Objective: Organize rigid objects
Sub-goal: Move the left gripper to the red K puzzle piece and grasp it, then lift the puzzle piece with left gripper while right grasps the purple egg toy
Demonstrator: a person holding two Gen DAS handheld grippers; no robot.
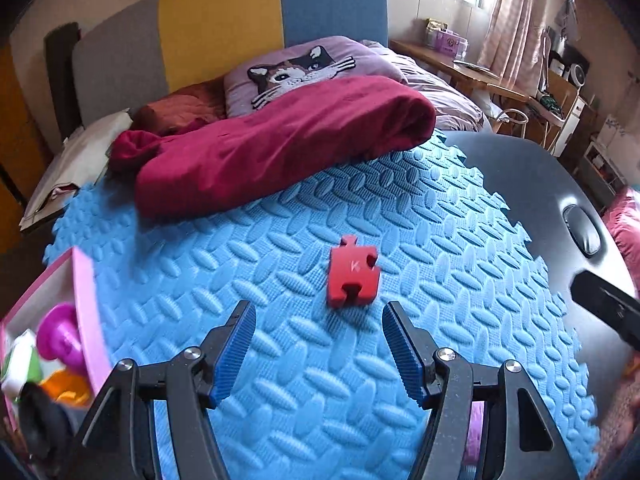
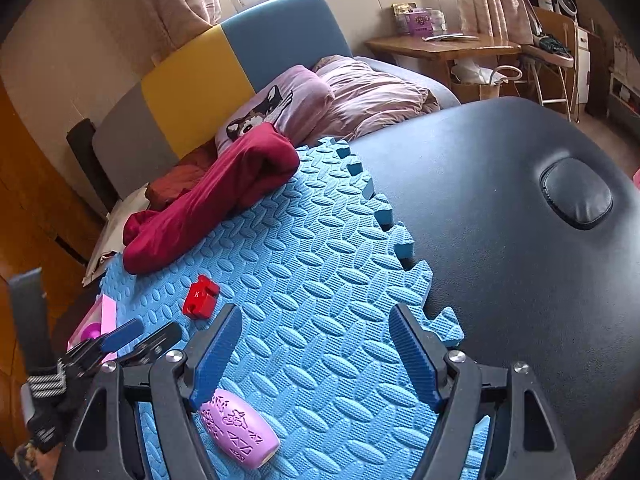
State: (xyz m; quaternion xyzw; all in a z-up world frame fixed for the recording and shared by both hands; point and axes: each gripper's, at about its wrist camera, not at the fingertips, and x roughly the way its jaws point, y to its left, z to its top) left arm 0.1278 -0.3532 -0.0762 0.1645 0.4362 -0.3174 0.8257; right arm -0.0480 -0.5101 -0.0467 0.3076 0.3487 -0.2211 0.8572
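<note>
My left tongs (image 1: 318, 350) are spread wide and hold nothing — the red puzzle block (image 1: 353, 277) marked K lies flat on the blue foam mat (image 1: 280, 264) at frame centre, just beyond the fingertips and apart from them. My right tongs (image 2: 316, 354) are spread wide too, nothing gripped; a pink patterned cylinder (image 2: 239, 428) lies on the mat at lower centre just beside my left finger, the red block sits left of centre there. A pink bin (image 1: 86, 312) with toys is at the lower left edge of the left view, a crimson cloth (image 1: 276, 140) covers the mat's upper part, and the black bench (image 2: 500, 240) fills the right.
</note>
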